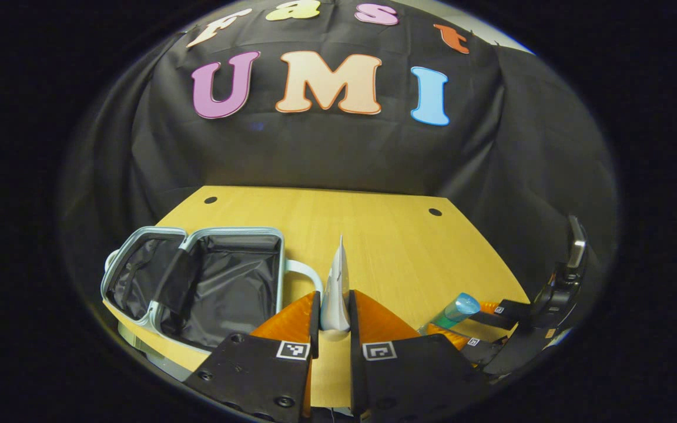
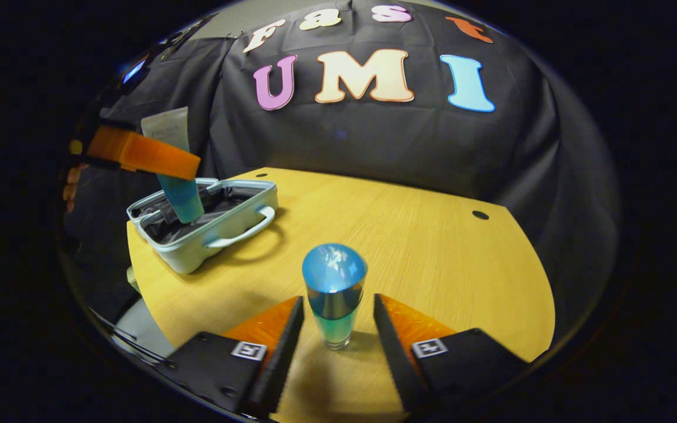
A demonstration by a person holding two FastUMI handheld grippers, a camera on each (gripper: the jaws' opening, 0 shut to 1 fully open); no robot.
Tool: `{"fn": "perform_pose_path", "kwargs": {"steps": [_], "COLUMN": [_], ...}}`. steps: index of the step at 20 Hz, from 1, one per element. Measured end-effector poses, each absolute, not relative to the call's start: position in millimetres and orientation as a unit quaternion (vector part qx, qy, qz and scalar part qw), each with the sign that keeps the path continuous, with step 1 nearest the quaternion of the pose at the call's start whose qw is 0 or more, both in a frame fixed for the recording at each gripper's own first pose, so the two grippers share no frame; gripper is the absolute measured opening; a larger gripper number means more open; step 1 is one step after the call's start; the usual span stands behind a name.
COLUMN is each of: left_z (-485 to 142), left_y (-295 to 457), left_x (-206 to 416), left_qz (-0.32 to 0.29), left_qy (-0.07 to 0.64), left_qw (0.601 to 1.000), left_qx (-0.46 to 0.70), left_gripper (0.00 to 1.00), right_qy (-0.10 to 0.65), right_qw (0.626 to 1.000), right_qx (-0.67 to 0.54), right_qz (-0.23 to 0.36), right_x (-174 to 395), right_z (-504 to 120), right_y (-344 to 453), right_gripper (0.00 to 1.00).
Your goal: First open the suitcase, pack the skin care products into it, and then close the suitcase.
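The step in hand looks like packing: the suitcase (image 2: pixel 209 226) lies open on the counter (image 2: pixel 409 235), so it serves as the landmark here. Nearest in the left gripper view, the left gripper (image 1: pixel 334 329) has its jaws narrow and pressed on a white-and-blue squeeze tube (image 1: pixel 335 291). The right gripper view shows that tube (image 2: pixel 177 176) held upright above the suitcase, cap down, its lower end over or just inside the dark-lined compartment; I cannot tell whether it touches the lining. To do this well, I judge the tube should be lowered and laid flat in that compartment before release, so the lid can close later. Well apart from the suitcase, on its handle side, the right gripper (image 2: pixel 334 329) sits low over the counter with jaws wide, one on each side of a blue-capped bottle (image 2: pixel 334 294) that stands upright between them, untouched. Closing squarely on the body below the cap should keep it from tipping. Beyond the suitcase hangs the booth wall (image 2: pixel 385 141).
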State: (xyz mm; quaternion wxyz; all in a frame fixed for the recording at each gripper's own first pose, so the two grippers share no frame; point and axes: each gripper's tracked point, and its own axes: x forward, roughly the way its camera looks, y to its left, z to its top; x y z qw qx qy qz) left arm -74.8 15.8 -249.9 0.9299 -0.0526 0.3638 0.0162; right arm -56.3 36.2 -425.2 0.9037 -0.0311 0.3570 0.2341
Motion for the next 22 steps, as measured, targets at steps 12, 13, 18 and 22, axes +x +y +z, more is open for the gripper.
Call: {"fn": "perform_pose_path", "kwargs": {"steps": [12,13,18,22], "left_z": [-296,-306,-348,-376], "left_y": [149,156,182,193], "left_x": [-91,-91,-96,-95], "left_qz": [0.085,0.086,0.077,0.07], "left_qy": [0.462,0.477,0.542,0.566], "left_qw": [0.883,0.874,0.836,0.82], "left_qx": [-0.026,-0.027,-0.04,-0.056], "left_gripper": [0.18,0.18,0.18,0.19], "right_qy": [0.372,0.367,0.369,0.384], "right_qw": [0.898,0.9,0.891,0.869], "right_qx": [0.034,0.035,0.044,0.056], "right_qz": [0.232,0.232,0.26,0.308], "right_x": [-20,-16,-13,-25], "right_z": [-349,-341,-310,-295], "right_y": [93,99,148,199], "right_gripper": [0.44,0.44,0.44,0.44]}}
